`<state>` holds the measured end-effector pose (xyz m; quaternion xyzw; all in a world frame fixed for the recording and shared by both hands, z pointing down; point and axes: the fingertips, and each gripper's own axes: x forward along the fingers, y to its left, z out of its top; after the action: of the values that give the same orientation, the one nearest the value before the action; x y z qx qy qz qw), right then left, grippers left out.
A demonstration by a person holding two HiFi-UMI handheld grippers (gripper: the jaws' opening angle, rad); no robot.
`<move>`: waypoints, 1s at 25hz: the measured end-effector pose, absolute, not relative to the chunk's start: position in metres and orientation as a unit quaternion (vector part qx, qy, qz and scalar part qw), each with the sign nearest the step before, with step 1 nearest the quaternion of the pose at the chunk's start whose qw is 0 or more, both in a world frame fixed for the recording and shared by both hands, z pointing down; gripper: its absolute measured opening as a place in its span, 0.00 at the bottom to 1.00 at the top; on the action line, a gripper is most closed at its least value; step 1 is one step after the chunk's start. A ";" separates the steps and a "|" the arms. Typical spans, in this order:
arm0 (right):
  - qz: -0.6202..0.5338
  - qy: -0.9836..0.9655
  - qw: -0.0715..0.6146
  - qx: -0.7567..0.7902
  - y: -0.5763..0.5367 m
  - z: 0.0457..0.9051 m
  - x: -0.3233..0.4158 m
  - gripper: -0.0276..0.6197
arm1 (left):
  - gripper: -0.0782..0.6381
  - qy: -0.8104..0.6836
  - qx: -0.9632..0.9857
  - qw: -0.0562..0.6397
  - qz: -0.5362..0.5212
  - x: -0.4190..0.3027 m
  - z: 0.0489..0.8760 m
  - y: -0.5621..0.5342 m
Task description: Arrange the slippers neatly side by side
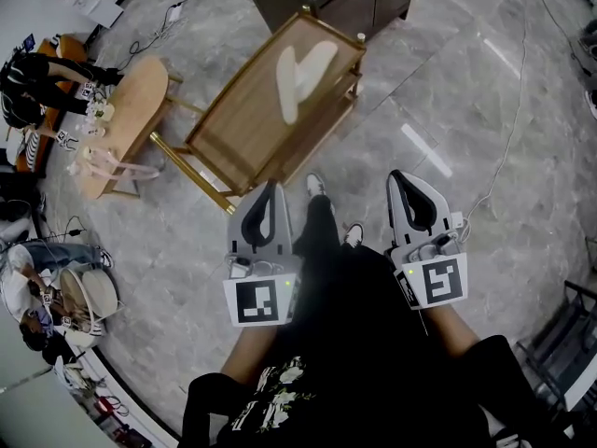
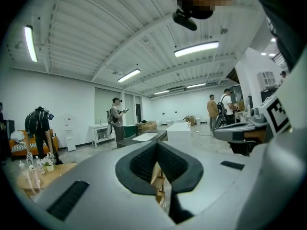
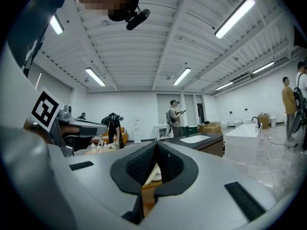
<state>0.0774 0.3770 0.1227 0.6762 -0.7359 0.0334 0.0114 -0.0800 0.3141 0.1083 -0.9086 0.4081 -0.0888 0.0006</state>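
The slippers [image 1: 300, 75] were seen lying in a V, touching at one end, on the wooden worktop [image 1: 233, 129], at twelve o'clock from the left gripper [image 1: 271, 189] and well apart from it. That gripper and the right gripper [image 1: 397, 176] were held pressed together, with nothing pinched. If the jaws were kept shut on arrival, a slipper could be shoved over the worktop's edge instead of being grasped.

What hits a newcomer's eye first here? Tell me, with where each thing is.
A pair of pale slippers lies in a splayed V, not side by side, on the wooden table in the upper middle of the head view. Nearer the person, the left gripper and the right gripper point toward it, both shut and empty.
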 end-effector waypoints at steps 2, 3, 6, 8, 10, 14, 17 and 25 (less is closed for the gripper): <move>0.040 -0.733 0.008 0.679 0.376 0.126 0.081 0.04 | 0.11 0.398 -0.913 0.007 -0.092 -0.071 0.108 0.312; 0.045 -0.733 0.005 0.679 0.376 0.129 0.082 0.04 | 0.11 0.392 -0.915 0.009 -0.094 -0.067 0.107 0.312; 0.059 -0.731 -0.009 0.679 0.374 0.132 0.082 0.04 | 0.11 0.377 -0.921 0.008 -0.100 -0.054 0.110 0.310; 0.059 -0.729 -0.010 0.681 0.371 0.132 0.085 0.04 | 0.11 0.366 -0.925 0.009 -0.104 -0.043 0.112 0.308; 0.063 -0.727 -0.007 0.683 0.367 0.134 0.090 0.04 | 0.11 0.363 -0.927 0.005 -0.098 -0.034 0.114 0.306; 0.062 -0.737 0.005 0.673 0.356 0.135 0.094 0.04 | 0.11 0.369 -0.924 -0.002 -0.101 -0.030 0.116 0.300; 0.059 -0.751 0.010 0.658 0.337 0.132 0.090 0.04 | 0.11 0.390 -0.916 -0.001 -0.093 -0.037 0.112 0.285; 0.028 -0.788 0.018 0.615 0.267 0.119 0.060 0.04 | 0.11 0.426 -0.902 0.001 -0.068 -0.062 0.109 0.231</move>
<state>0.0598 0.2674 0.1195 0.6152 -0.7876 0.0280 0.0184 -0.0616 0.2314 0.1092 -0.9021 0.4261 -0.0677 0.0005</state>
